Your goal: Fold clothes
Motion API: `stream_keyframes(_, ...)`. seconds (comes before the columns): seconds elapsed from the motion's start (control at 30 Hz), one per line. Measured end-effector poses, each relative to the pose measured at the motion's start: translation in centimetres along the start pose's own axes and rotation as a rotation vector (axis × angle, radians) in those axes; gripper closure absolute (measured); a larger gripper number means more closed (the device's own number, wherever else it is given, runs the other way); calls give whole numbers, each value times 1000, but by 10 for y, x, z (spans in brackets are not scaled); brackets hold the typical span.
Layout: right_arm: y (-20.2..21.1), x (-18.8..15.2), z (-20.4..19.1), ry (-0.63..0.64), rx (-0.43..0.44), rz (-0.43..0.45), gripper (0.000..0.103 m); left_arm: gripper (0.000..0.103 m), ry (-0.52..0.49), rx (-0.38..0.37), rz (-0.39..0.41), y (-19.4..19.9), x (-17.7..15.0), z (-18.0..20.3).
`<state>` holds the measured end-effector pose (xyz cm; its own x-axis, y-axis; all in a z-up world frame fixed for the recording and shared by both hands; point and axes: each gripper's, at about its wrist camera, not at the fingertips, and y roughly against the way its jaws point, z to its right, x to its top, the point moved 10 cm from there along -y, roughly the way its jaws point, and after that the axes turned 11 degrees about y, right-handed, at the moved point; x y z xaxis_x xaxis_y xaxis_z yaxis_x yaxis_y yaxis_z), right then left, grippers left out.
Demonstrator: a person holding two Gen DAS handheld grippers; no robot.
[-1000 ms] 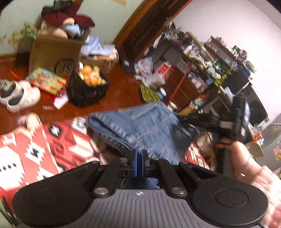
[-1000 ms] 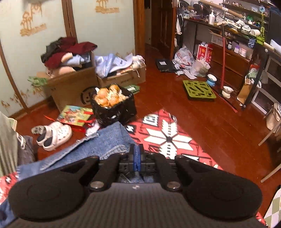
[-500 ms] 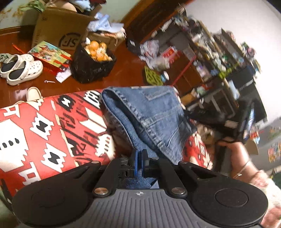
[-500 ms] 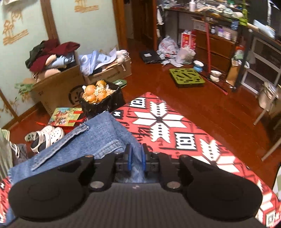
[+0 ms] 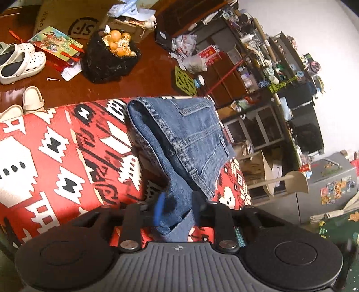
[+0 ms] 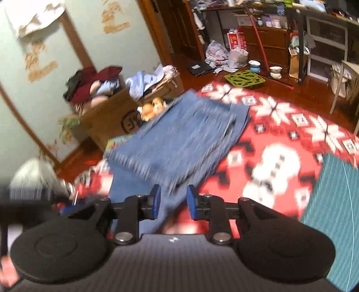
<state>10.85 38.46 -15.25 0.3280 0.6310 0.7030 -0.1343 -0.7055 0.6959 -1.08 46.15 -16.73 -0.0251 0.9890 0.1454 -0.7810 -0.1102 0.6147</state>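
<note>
Folded blue jeans [image 5: 190,134] lie on the red-and-white patterned cloth [image 5: 56,157], with the near fold of denim rising toward my left gripper [image 5: 177,209]. That gripper is open, and the denim hangs loosely between its spread fingers. In the right wrist view, which is motion-blurred, the jeans [image 6: 179,134] lie on the same cloth [image 6: 280,146]. My right gripper [image 6: 173,200] is open at their near edge, with a strip of denim running between the blue pads [image 6: 156,200].
On the wooden floor beyond the cloth are a black basket of oranges [image 5: 110,58], white shoes [image 5: 20,60] and cardboard boxes [image 5: 74,18]. A green grid mat [image 6: 244,77] lies by the shelves. A teal cutting mat [image 6: 332,213] sits at the right.
Both grippers went from shut on the jeans to open. The jeans came down from the air onto the patterned cloth. The right view is now blurred by motion.
</note>
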Motion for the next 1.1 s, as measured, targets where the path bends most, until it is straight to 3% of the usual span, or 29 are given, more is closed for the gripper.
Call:
stream_keyframes(0.13,10,-40,-34,56,-9,5,75,76,11,48,-59,-11,-3,-5)
stream_keyframes(0.4,-6,-62,-72,138,-31,7,75,72,-83,121,-70,-17,-4,-4)
stream_keyframes(0.67,-26,-66,-88,165,-88,34,74,71,15,98,-76,-20,3,-15)
stream_keyframes(0.73,-29,-63,-89,169,-103,52,77,71,16,91,-76,-20,2,-14)
stream_keyframes(0.83,-28,-63,-92,185,-106,58,94,71,13,90,-80,-22,1,-13)
stream_keyframes(0.97,-10,-64,-93,218,-95,43,96,71,7,92,-101,-24,-2,-13)
stream_keyframes(1.1,10,-65,-85,216,-94,29,97,74,-80,153,-97,-26,-7,-8)
